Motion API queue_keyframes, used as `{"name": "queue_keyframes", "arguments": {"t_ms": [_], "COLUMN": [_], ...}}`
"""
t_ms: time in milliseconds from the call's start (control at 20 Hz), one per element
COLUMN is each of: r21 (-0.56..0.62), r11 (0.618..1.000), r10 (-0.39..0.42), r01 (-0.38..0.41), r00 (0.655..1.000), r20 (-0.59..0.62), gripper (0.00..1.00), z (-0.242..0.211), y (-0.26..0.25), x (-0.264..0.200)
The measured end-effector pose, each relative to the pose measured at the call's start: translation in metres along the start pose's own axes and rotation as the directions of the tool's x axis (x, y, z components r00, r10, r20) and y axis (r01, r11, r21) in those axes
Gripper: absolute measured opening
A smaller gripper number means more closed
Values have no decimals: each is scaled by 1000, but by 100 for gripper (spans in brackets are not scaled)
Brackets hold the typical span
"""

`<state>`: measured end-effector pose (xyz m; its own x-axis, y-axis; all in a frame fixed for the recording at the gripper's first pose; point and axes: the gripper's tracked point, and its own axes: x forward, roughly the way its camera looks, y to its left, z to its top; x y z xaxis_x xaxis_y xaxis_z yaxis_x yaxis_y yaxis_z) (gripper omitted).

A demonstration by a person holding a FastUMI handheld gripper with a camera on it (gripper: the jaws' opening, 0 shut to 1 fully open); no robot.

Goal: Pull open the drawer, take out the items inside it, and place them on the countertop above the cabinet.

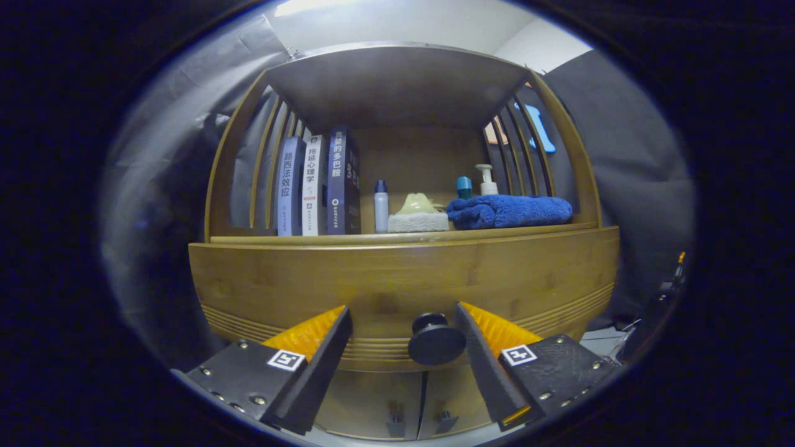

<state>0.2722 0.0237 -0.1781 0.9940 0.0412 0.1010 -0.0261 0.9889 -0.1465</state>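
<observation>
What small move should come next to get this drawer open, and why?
Probably nudge the gripper slightly right and forward, then close on the knob. The fingers are open with the knob between them, near the right finger and far from the left one, and the drawer looks fully shut, so centring first should give an even grip.

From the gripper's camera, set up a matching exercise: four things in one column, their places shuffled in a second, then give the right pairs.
Things:
1. round black drawer knob
2. folded blue towel
3. three upright books
4. pale green sponge

Places:
A. shelf, at the slatted side nearest the left finger
B. between the open gripper fingers, closer to the right one
C. shelf, at the opposite end from the books
D. mid-shelf, beside a small white bottle

Pairs: 1-B, 2-C, 3-A, 4-D
</observation>
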Motion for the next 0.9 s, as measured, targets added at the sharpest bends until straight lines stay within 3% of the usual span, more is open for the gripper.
{"name": "queue_keyframes", "arguments": {"t_ms": [450, 650, 900], "r21": [34, 112, 26], "r11": [999, 993, 1000], "r10": [1, 21, 15], "r01": [-3, -28, -14], "r00": [997, 998, 999], "r20": [78, 62, -42], "gripper": [100, 99, 99], "z": [-4, -9, -31], "y": [-1, -1, -10], "x": [14, 14, -5]}}
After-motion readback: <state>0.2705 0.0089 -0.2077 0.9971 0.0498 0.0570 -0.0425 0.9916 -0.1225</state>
